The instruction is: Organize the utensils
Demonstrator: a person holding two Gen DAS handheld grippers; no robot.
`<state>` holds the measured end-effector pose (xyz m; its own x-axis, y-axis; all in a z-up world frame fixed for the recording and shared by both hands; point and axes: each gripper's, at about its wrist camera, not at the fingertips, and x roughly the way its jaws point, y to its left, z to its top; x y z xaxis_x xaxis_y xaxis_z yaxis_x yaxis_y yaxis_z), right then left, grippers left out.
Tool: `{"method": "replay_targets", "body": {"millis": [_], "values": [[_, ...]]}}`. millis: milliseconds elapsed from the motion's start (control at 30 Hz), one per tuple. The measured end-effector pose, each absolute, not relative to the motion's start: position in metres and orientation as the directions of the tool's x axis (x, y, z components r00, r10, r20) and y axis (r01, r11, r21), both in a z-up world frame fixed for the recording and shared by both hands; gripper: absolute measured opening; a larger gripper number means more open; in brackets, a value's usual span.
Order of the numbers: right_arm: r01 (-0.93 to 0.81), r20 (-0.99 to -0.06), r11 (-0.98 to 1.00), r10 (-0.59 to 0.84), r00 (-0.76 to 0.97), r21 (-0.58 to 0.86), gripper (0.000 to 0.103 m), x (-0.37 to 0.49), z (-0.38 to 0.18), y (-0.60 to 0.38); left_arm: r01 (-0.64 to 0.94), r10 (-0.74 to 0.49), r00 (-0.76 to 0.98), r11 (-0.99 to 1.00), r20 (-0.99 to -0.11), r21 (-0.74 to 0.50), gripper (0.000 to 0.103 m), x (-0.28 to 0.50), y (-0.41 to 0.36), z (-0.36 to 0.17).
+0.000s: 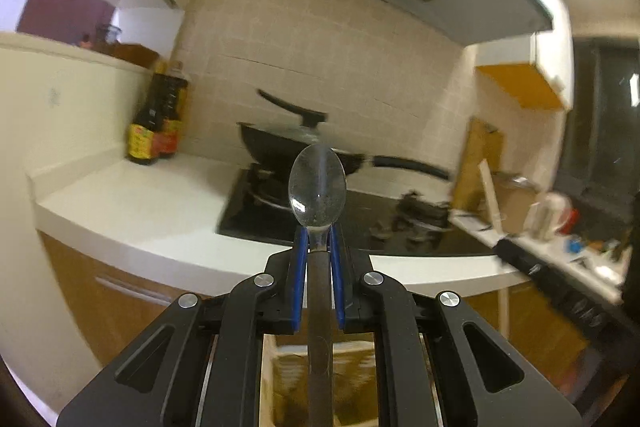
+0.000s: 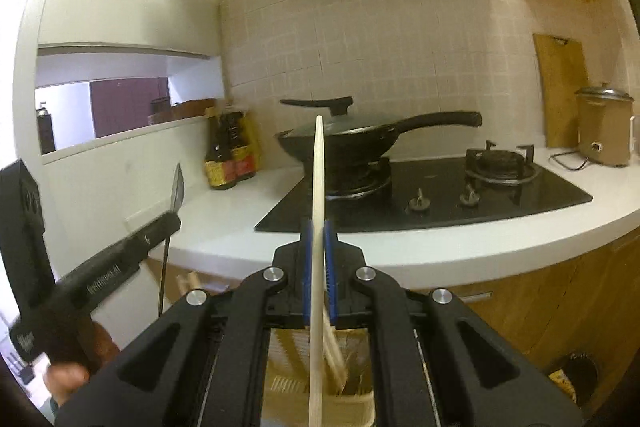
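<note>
In front of the black glass gas hob (image 2: pixel 440 195) set in the white counter (image 2: pixel 248 223), the left gripper (image 1: pixel 319 241) pinches the handle of a shiny metal spoon (image 1: pixel 317 183), its bowl raised before the lidded black wok (image 1: pixel 280 143). The right gripper (image 2: pixel 319 231) is pressed together on a pale wooden chopstick (image 2: pixel 318 179), which stands nearly upright before the same wok. Below the hob, a pale utensil holder (image 2: pixel 352 399) holds more chopsticks.
</note>
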<state>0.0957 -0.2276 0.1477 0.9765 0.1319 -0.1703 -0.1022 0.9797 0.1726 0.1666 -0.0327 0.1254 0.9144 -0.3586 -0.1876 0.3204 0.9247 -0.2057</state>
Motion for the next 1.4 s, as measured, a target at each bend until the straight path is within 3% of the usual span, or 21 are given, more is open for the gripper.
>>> {"method": "replay_targets", "body": {"millis": [300, 433, 467, 500, 533, 567, 600, 633, 667, 733, 833, 900, 967, 1133, 1267, 1400], "values": [[-0.055, -0.054, 0.995, 0.060, 0.997, 0.084, 0.004, 0.116, 0.128, -0.214, 0.297, -0.328, 0.932, 0.936, -0.157, -0.192, 0.010, 0.180, -0.043, 0.099], [-0.077, -0.046, 0.993, 0.082, 0.996, 0.090, 0.004, 0.121, 0.111, -0.213, 0.299, -0.331, 0.932, 0.932, -0.150, -0.204, 0.011, 0.180, -0.039, 0.088], [-0.087, -0.058, 0.991, 0.093, 0.994, 0.098, 0.005, 0.121, 0.107, -0.215, 0.304, -0.339, 0.928, 0.928, -0.151, -0.215, 0.014, 0.179, -0.036, 0.085], [-0.097, -0.069, 0.989, 0.105, 0.992, 0.107, 0.005, 0.120, 0.105, -0.217, 0.311, -0.348, 0.925, 0.924, -0.154, -0.221, 0.025, 0.178, -0.035, 0.084], [-0.109, -0.084, 0.986, 0.120, 0.989, 0.125, 0.008, 0.118, 0.103, -0.220, 0.316, -0.355, 0.922, 0.921, -0.158, -0.228, 0.032, 0.176, -0.033, 0.082], [-0.114, -0.091, 0.984, 0.128, 0.988, 0.139, 0.016, 0.114, 0.101, -0.223, 0.335, -0.375, 0.914, 0.913, -0.153, -0.234, 0.033, 0.172, -0.030, 0.081], [-0.112, -0.097, 0.983, 0.127, 0.987, 0.148, 0.024, 0.108, 0.099, -0.227, 0.356, -0.392, 0.910, 0.906, -0.134, -0.229, 0.041, 0.165, -0.028, 0.080], [-0.107, -0.099, 0.983, 0.122, 0.988, 0.147, 0.042, 0.103, 0.098, -0.229, 0.359, -0.394, 0.909, 0.905, -0.134, -0.229, 0.045, 0.162, -0.027, 0.081], [-0.104, -0.101, 0.984, 0.119, 0.988, 0.145, 0.045, 0.097, 0.097, -0.231, 0.359, -0.396, 0.907, 0.905, -0.141, -0.229, 0.046, 0.157, -0.024, 0.081], [-0.108, -0.122, 0.984, 0.126, 0.985, 0.142, 0.045, 0.082, 0.095, -0.234, 0.364, -0.405, 0.901, 0.901, -0.153, -0.238, 0.050, 0.149, -0.019, 0.080], [-0.112, -0.171, 0.984, 0.136, 0.976, 0.140, 0.046, 0.057, 0.090, -0.236, 0.369, -0.420, 0.890, 0.892, -0.177, -0.262, 0.067, 0.132, -0.006, 0.080], [-0.116, -0.210, 0.984, 0.142, 0.967, 0.132, 0.053, 0.038, 0.085, -0.235, 0.378, -0.438, 0.875, 0.884, -0.207, -0.274, 0.075, 0.117, 0.002, 0.080], [-0.107, -0.234, 0.985, 0.136, 0.963, 0.132, 0.061, 0.021, 0.079, -0.233, 0.377, -0.443, 0.861, 0.885, -0.250, -0.273, 0.078, 0.099, 0.006, 0.074], [-0.110, -0.301, 0.983, 0.150, 0.942, 0.145, 0.067, -0.020, 0.055, -0.227, 0.335, -0.396, 0.849, 0.915, -0.349, -0.223, 0.082, 0.053, 0.008, 0.049], [-0.073, -0.325, 0.992, 0.102, 0.940, 0.099, 0.076, -0.043, 0.031, -0.213, 0.253, -0.289, 0.882, 0.957, -0.373, -0.142, 0.086, 0.018, 0.005, 0.027], [-0.063, -0.382, 0.990, 0.107, 0.918, 0.125, 0.077, -0.050, 0.009, -0.205, 0.193, -0.200, 0.903, 0.979, -0.380, -0.058, 0.086, -0.008, -0.003, 0.006]]}}
